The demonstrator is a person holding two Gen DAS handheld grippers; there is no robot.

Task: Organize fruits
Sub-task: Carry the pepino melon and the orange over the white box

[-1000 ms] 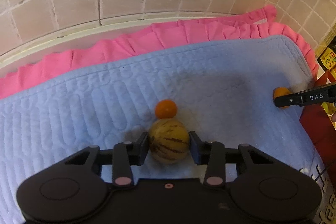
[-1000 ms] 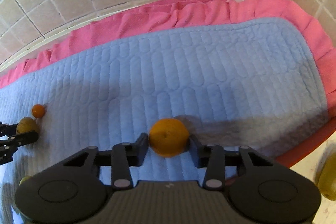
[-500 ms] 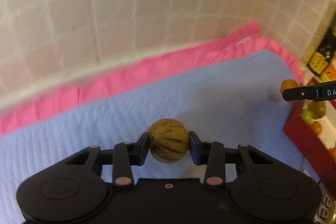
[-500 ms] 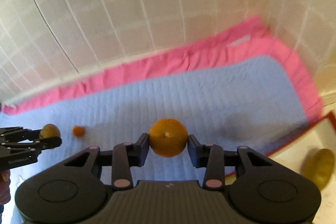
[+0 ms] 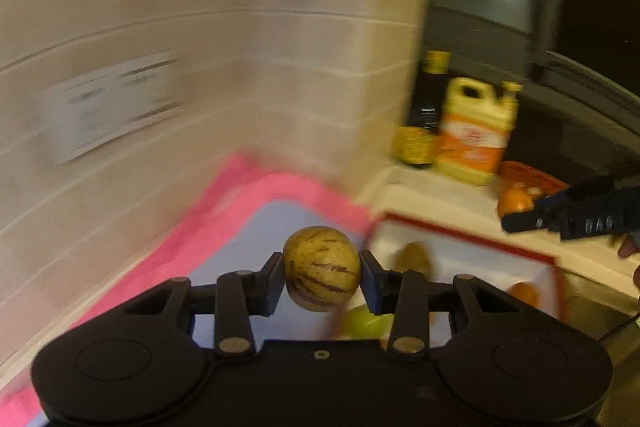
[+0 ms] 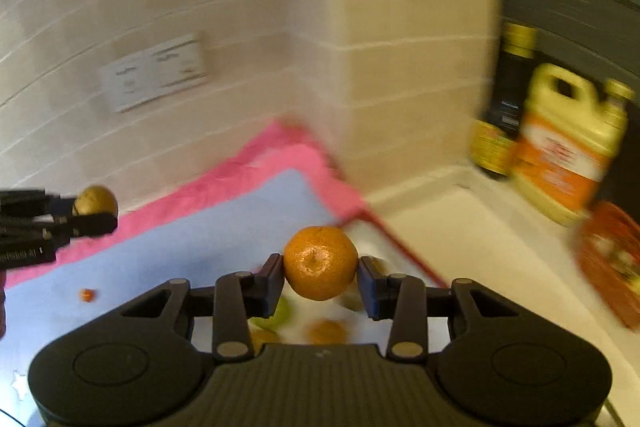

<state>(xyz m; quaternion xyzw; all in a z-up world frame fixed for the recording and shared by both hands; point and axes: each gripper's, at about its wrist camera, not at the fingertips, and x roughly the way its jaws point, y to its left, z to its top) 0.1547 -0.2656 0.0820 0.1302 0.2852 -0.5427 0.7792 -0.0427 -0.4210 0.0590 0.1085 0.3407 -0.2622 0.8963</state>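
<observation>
While a second ago both fruits sat low over the blue quilted mat [image 6: 192, 251], they are now lifted clear and carried toward the red-rimmed white tray [image 5: 472, 239] at the right, so the step looks like transport, not pickup. Leftmost, the left gripper [image 5: 322, 277] clenches a yellow striped melon [image 5: 322, 269], angled downward above the mat's far corner. Further right, the right gripper [image 6: 320, 275] clenches an orange [image 6: 320, 263], also tilted down, hanging over the tray's near end, where other fruits [image 6: 326, 331] already lie. One small orange fruit [image 6: 86, 294] remains on the mat.
</observation>
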